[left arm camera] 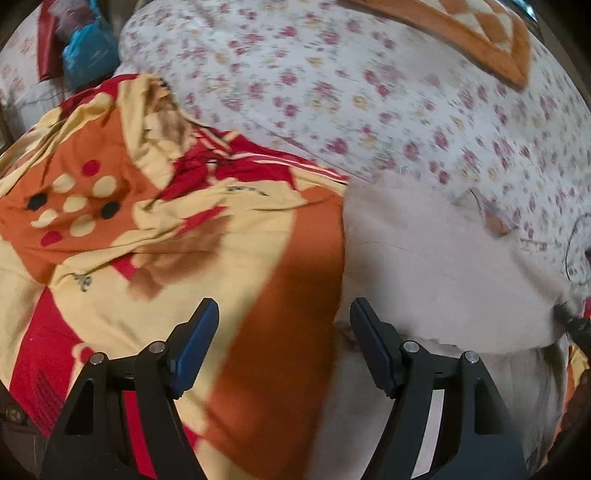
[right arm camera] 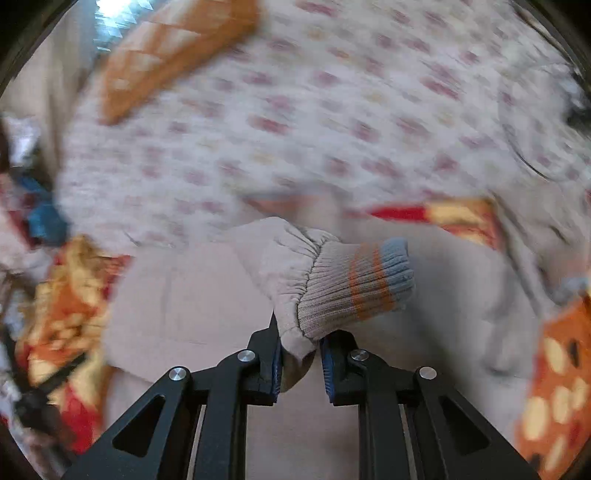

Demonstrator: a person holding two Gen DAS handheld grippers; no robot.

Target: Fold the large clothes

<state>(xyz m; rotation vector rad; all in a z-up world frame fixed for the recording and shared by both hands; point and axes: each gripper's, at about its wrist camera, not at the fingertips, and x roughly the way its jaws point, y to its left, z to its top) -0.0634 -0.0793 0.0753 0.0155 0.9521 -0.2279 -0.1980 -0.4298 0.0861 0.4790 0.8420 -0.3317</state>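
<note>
A pale pink garment (left arm camera: 424,266) lies on the bed, also seen in the right wrist view (right arm camera: 192,302). My left gripper (left arm camera: 284,332) is open and empty, hovering over the garment's left edge and the orange blanket. My right gripper (right arm camera: 299,350) is shut on the garment's sleeve (right arm camera: 295,266) just behind its ribbed cuff (right arm camera: 358,284), which has orange and blue stripes. The sleeve is lifted over the garment's body. The view is blurred by motion.
A red, orange and yellow patterned blanket (left arm camera: 147,221) lies bunched to the left, also at both sides in the right wrist view (right arm camera: 66,314). A floral bedsheet (left arm camera: 351,92) covers the bed. An orange checked cushion (left arm camera: 480,33) lies at the far side. Blue cloth (left arm camera: 88,51) sits far left.
</note>
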